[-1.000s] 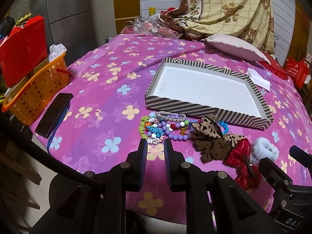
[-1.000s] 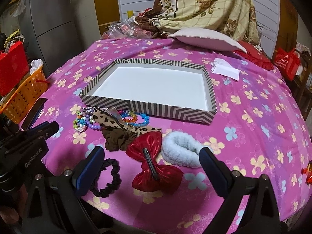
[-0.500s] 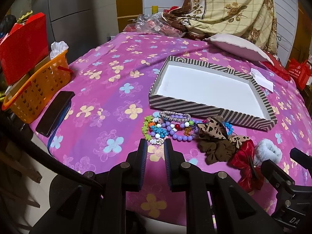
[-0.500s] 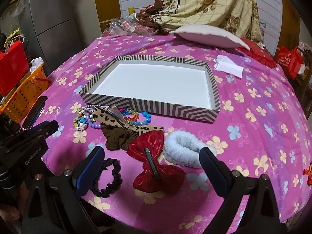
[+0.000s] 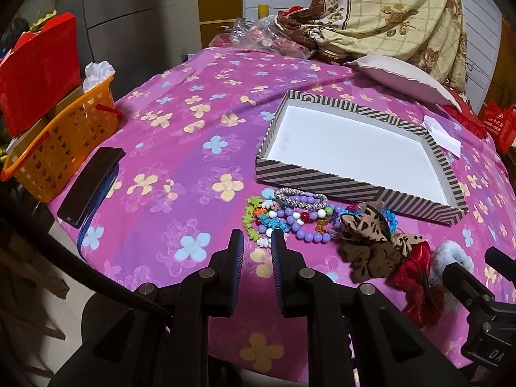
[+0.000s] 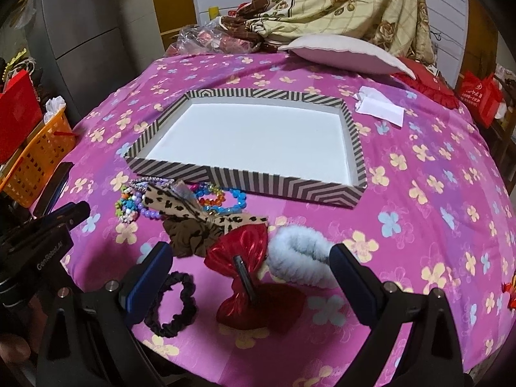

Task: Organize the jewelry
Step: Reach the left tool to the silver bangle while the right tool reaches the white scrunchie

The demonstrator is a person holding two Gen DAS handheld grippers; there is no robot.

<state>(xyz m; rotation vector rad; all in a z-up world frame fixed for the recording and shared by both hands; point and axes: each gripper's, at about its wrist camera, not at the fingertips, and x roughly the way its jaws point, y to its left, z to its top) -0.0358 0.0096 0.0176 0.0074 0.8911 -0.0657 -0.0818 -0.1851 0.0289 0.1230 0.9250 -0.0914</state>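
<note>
1. Red foil bow clip (image 6: 254, 274) — near the bedspread's front edge, before the striped tray (image 6: 225, 177); light, crinkly; best gripped at its stiff centre bar.
2. Right gripper (image 6: 248, 274) — jaws wide, empty.
3. Left gripper (image 5: 256, 248) — jaws narrow, empty.

left gripper (image 5: 256, 242) – black, blue pads | right gripper (image 6: 250, 262) – black, silver screws

Your striped tray (image 6: 283, 185) sits empty; beaded bracelets (image 5: 290, 216), leopard scrunchie (image 6: 193, 222), red bow (image 6: 254, 277), fluffy scrunchie (image 6: 303, 254) and black scrunchie (image 6: 175, 306) lie before it.
</note>
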